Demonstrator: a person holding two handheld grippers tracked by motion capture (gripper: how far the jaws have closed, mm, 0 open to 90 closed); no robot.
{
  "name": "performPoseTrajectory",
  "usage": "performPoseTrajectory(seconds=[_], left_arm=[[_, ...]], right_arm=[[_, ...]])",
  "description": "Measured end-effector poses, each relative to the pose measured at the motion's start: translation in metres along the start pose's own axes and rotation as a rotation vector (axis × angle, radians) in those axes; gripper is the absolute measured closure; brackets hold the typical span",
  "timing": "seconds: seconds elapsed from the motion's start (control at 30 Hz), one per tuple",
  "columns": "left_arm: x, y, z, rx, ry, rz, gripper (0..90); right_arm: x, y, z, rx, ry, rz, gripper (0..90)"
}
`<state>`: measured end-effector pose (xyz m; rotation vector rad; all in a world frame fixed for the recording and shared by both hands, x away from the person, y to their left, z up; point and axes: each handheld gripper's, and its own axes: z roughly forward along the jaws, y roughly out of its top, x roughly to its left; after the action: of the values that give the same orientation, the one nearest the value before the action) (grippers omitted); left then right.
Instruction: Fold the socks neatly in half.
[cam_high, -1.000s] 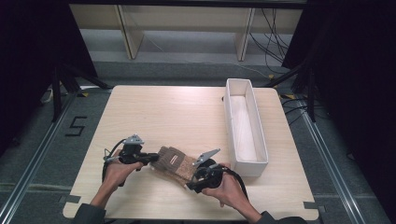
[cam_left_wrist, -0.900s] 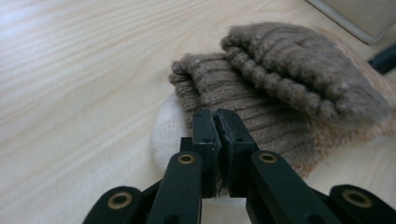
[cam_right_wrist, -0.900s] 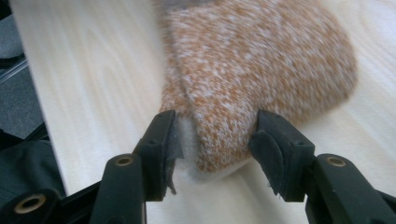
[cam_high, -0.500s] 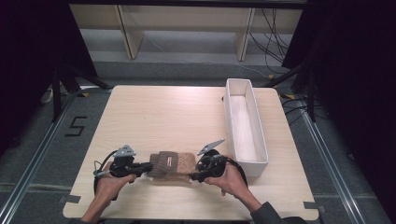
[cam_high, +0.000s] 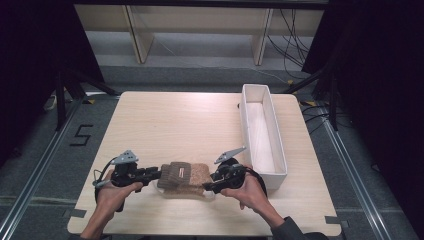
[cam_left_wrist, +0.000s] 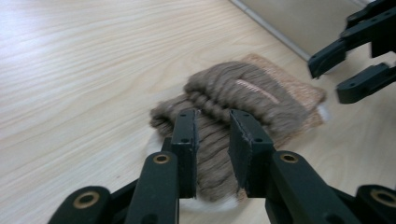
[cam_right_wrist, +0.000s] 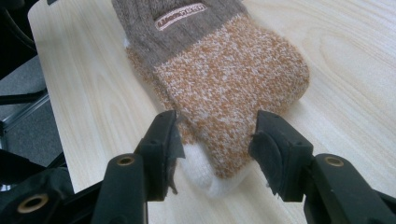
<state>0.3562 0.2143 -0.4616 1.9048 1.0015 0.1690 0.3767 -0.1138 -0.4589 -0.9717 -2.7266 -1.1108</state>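
Note:
A folded sock (cam_high: 184, 176) lies flat near the table's front edge, with a brown ribbed cuff (cam_left_wrist: 243, 93), a speckled orange foot (cam_right_wrist: 224, 79) and a white toe. My left gripper (cam_high: 157, 174) points at the cuff end. Its jaws (cam_left_wrist: 214, 126) have just been opening and stand a little apart with the ribbed cuff between them, loose. My right gripper (cam_high: 206, 186) faces the toe end, its jaws (cam_right_wrist: 215, 135) wide on either side of the sock without pressing it. The right gripper (cam_left_wrist: 327, 80) also appears across the sock in the left gripper view.
A long white bin (cam_high: 246, 120) stands along the right side of the wooden table (cam_high: 175, 120), just beyond my right hand. Past the table's far edge are shelving legs and cables on the floor.
The sock, skewed a second ago, now lies straight between the grippers. My left hand has drawn slightly left and its jaws have parted on the cuff. The right hand has stayed put.

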Motion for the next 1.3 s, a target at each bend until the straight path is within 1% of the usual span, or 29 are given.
performPoseTrajectory(seconds=[0.07,0.1,0.17,0.2,0.23,0.27,0.3,0.33,0.37,0.43,0.47,0.5,0.57,0.63,0.7,0.77,0.8,0.83,0.87,0.9,0.93,1.0,1.03,1.1,1.13,1.17,1.2,1.27,1.3], left_arm=[[-0.004,0.004,0.002,0.001,-0.013,-0.002,70.3],[-0.006,0.005,0.004,0.001,-0.021,-0.008,69.2],[-0.010,0.008,0.007,0.017,-0.038,-0.014,66.5],[-0.011,0.009,0.008,0.019,-0.040,-0.019,64.8],[-0.013,0.010,0.009,0.023,-0.040,-0.035,62.2],[-0.013,0.012,0.011,0.034,-0.051,-0.036,60.2],[-0.014,0.013,0.012,0.040,-0.049,-0.045,58.5],[-0.015,0.014,0.014,0.041,-0.048,-0.052,56.5],[-0.015,0.016,0.015,0.057,-0.044,-0.059,54.4],[-0.016,0.018,0.020,0.055,-0.037,-0.080,51.2],[-0.016,0.019,0.022,0.061,-0.052,-0.084,50.0],[-0.017,0.020,0.024,0.068,-0.051,-0.091,49.2],[-0.018,0.020,0.030,0.084,-0.047,-0.099,48.2],[-0.018,0.019,0.037,0.127,-0.072,-0.109,47.2],[-0.017,0.016,0.043,0.158,-0.048,-0.094,47.4],[-0.016,0.012,0.047,0.168,-0.041,-0.073,55.6],[-0.016,0.010,0.048,0.160,-0.032,-0.061,60.1],[-0.015,0.009,0.048,0.145,-0.031,-0.056,65.3],[-0.014,0.009,0.046,0.143,-0.029,-0.053,70.3],[-0.013,0.009,0.045,0.132,-0.034,-0.044,75.1],[-0.014,0.008,0.044,0.119,-0.037,-0.041,78.5],[-0.019,0.010,0.043,0.106,-0.029,-0.006,82.5],[-0.021,0.012,0.042,0.099,-0.033,0.007,83.6],[-0.026,0.020,0.039,0.072,-0.037,0.030,84.0],[-0.030,0.026,0.035,0.050,-0.045,0.040,84.1],[-0.035,0.032,0.031,0.029,-0.066,0.052,84.2],[-0.039,0.037,0.027,0.007,-0.072,0.059,84.2],[-0.044,0.044,0.020,-0.014,-0.085,0.079,84.3],[-0.047,0.046,0.018,-0.022,-0.097,0.083,84.3]], right_arm=[[0.002,-0.001,0.002,0.003,0.007,0.019,50.2],[0.001,-0.001,0.001,0.007,-0.003,0.008,50.2],[0.002,-0.001,0.001,0.014,-0.008,0.023,50.2],[0.001,-0.001,0.002,0.008,-0.005,-0.007,50.3],[0.001,-0.001,0.002,0.009,-0.003,-0.007,50.2],[0.001,-0.002,0.002,0.010,0.000,-0.002,50.2],[0.001,-0.002,0.002,0.011,-0.003,-0.003,50.2],[0.001,-0.002,0.002,0.015,0.001,0.012,50.2],[0.001,-0.002,0.002,0.015,0.003,0.012,50.2],[0.001,-0.002,0.003,0.015,0.009,0.006,50.2],[0.001,-0.002,0.003,0.017,0.013,0.003,50.2],[0.001,-0.002,0.003,0.016,0.011,0.000,50.2],[0.001,-0.002,0.002,0.014,-0.002,-0.002,50.2],[0.001,-0.003,0.003,0.018,0.011,0.015,50.2],[0.001,-0.003,0.002,0.013,0.005,0.017,50.2],[0.000,-0.004,0.003,0.018,-0.008,0.008,50.1],[-0.001,-0.004,0.004,0.016,-0.006,0.002,50.1],[-0.002,-0.004,0.004,0.020,-0.010,0.009,50.1],[-0.001,-0.004,0.004,0.023,-0.011,0.025,50.2],[-0.002,-0.004,0.004,0.021,-0.015,0.011,50.2],[-0.002,-0.005,0.004,0.023,-0.015,0.012,50.2],[-0.003,-0.005,0.005,0.023,-0.018,0.004,50.2],[-0.002,-0.005,0.006,0.021,-0.019,-0.001,50.2],[-0.001,-0.005,0.006,0.035,-0.036,0.009,50.1],[-0.001,-0.005,0.007,0.035,-0.031,0.003,50.1],[0.000,-0.005,0.007,0.036,-0.036,-0.007,50.1],[0.002,-0.006,0.008,0.045,-0.048,-0.006,50.2],[0.003,-0.007,0.012,0.062,-0.072,-0.021,50.2],[0.003,-0.007,0.015,0.064,-0.073,-0.037,50.5]])
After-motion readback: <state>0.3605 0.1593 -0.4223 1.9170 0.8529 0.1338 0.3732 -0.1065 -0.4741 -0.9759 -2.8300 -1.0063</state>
